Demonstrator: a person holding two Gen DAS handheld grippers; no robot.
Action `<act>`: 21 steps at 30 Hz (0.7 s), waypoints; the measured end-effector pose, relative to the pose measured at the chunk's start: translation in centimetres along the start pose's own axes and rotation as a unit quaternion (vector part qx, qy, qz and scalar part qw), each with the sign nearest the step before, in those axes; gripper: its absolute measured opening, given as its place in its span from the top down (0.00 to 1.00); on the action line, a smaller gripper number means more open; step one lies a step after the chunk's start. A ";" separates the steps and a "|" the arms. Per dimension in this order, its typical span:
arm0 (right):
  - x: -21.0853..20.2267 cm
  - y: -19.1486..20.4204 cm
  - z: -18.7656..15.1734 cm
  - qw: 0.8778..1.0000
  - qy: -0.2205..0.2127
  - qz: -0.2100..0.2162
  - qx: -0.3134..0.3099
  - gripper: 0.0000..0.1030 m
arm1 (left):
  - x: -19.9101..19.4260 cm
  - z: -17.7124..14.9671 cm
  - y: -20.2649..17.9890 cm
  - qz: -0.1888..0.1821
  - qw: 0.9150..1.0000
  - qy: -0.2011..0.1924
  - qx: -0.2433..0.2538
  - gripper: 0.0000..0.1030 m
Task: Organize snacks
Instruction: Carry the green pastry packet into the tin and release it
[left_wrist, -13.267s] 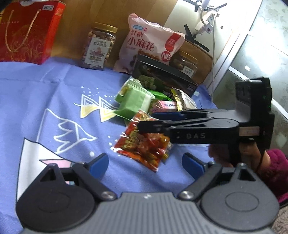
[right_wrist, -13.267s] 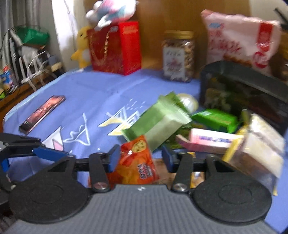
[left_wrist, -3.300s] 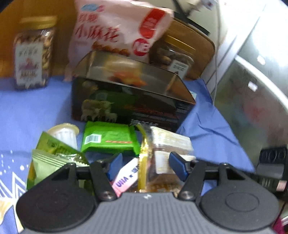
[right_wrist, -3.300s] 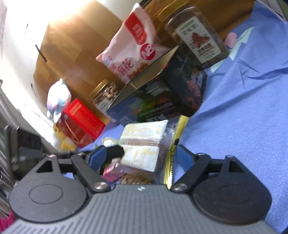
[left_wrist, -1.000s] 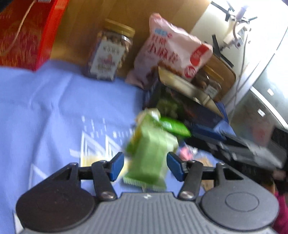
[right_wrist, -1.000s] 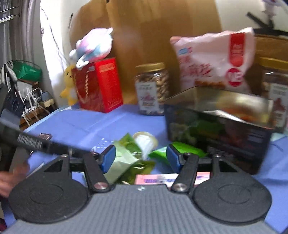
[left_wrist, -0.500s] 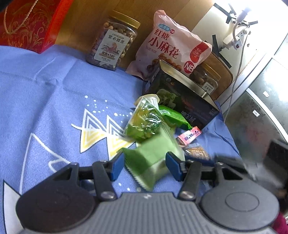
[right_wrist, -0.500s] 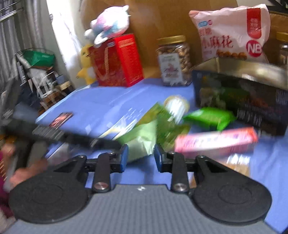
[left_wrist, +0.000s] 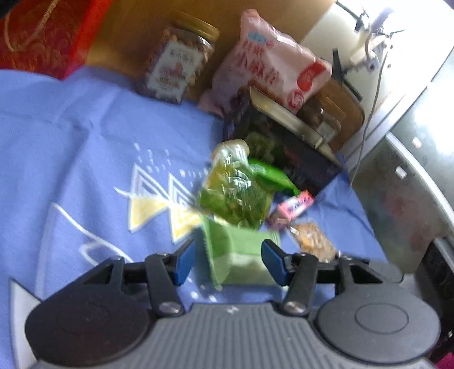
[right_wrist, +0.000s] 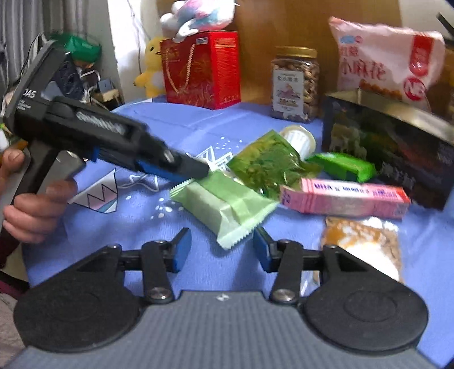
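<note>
Snacks lie scattered on a blue printed cloth (right_wrist: 181, 119) covering the surface, and the landmark among them is the dark rectangular tin box (right_wrist: 391, 153) with its lid up. The pale green matte wrapped packet (right_wrist: 224, 207) lies well in front of that box. In the left wrist view the left gripper (left_wrist: 229, 257) straddles this packet (left_wrist: 235, 255): the blue pads sit at either side of it, close to the wrapper, but blur keeps me from telling whether they press on it. The right wrist view shows what that view cannot: the left gripper (right_wrist: 198, 170) from the side, its tip at the packet's far end, and the person's hand (right_wrist: 34, 198) around its handle. The right gripper (right_wrist: 221, 249) has its jaws opening, parted wider than the packet's near corner, which reaches down between them without touching either pad. A shiny clear green-filled bag (right_wrist: 269, 167) lies between the packet and the box, with a white round cup (right_wrist: 298, 139) behind it and a bright green bar (right_wrist: 343, 166) just before the box. A long pink carton (right_wrist: 343, 197) and a clear bag of brown biscuits (right_wrist: 363, 241) lie nearer the camera. Behind the box stand a pink pillow bag (right_wrist: 386, 62) and a gold-lidded nut jar (right_wrist: 295, 85); only the right wrist view shows the red gift box (right_wrist: 201, 71) whole, with plush toys (right_wrist: 195, 14) by it.
</note>
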State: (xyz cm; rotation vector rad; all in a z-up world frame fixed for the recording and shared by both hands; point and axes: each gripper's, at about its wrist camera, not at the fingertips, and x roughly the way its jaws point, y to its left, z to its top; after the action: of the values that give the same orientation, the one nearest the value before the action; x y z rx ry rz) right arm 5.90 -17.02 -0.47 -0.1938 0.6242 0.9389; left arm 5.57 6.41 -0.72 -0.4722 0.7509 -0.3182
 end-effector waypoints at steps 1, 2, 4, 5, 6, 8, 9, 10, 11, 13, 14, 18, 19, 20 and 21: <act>0.3 0.1 0.1 1.000 0.000 -0.002 -0.004 0.53 | 0.2 -0.1 -0.5 0.005 1.000 0.001 0.010 0.51; 0.6 0.1 0.3 1.000 -0.003 -0.003 -0.005 0.63 | 0.4 -0.2 -1.1 0.012 1.000 0.001 0.022 0.52; 0.7 0.2 0.4 1.000 -0.008 -0.013 -0.004 0.71 | 0.4 -0.1 -1.8 0.018 0.999 0.000 0.035 0.53; 0.6 0.3 0.4 1.000 -0.010 -0.020 -0.005 0.71 | 0.3 0.0 -2.0 0.017 0.999 -0.001 0.038 0.53; 0.5 0.2 0.4 1.000 -0.015 -0.022 -0.005 0.71 | 0.0 0.2 -2.1 0.012 0.999 -0.004 0.038 0.53; -0.2 0.0 0.5 0.999 -0.029 -0.023 0.002 0.72 | -0.6 0.9 -2.6 -0.001 0.999 -0.014 0.040 0.53; -0.7 0.0 0.7 0.999 -0.040 -0.025 0.003 0.72 | -0.8 1.3 -3.0 -0.004 0.999 -0.020 0.045 0.53; -1.2 -0.1 1.0 0.998 -0.051 -0.028 0.003 0.72 | -1.1 2.0 -3.7 -0.005 0.998 -0.028 0.056 0.53; -1.7 -0.3 1.4 0.997 -0.065 -0.032 0.001 0.72 | -1.2 2.6 -4.3 -0.006 0.997 -0.036 0.067 0.53; -2.4 -0.9 2.2 0.995 -0.089 -0.045 0.000 0.72 | -1.1 4.1 -5.8 -0.012 0.994 -0.054 0.092 0.53; -2.6 -1.3 2.6 0.994 -0.100 -0.053 -0.001 0.72 | -0.9 4.8 -6.5 -0.014 0.993 -0.060 0.102 0.53; -2.7 -3.6 4.5 0.987 -0.126 -0.094 -0.008 0.72 | 0.9 8.3 -9.0 -0.024 0.986 -0.081 0.141 0.53; -2.6 -4.2 5.0 0.986 -0.132 -0.102 -0.008 0.72 | 1.6 9.2 -9.6 -0.022 0.985 -0.087 0.150 0.53; -2.5 -4.9 5.6 0.984 -0.138 -0.110 -0.008 0.72 | 2.5 10.3 -10.0 -0.020 0.983 -0.089 0.156 0.53; -2.4 -5.6 6.1 0.983 -0.142 -0.118 -0.006 0.72 | 3.3 11.1 -10.2 -0.019 0.983 -0.089 0.158 0.53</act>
State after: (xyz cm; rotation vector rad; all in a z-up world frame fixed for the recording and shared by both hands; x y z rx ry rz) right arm 11.89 -19.42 5.19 -0.1367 0.3228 0.7235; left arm 14.68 -0.48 9.68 -0.2115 0.5053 -0.4174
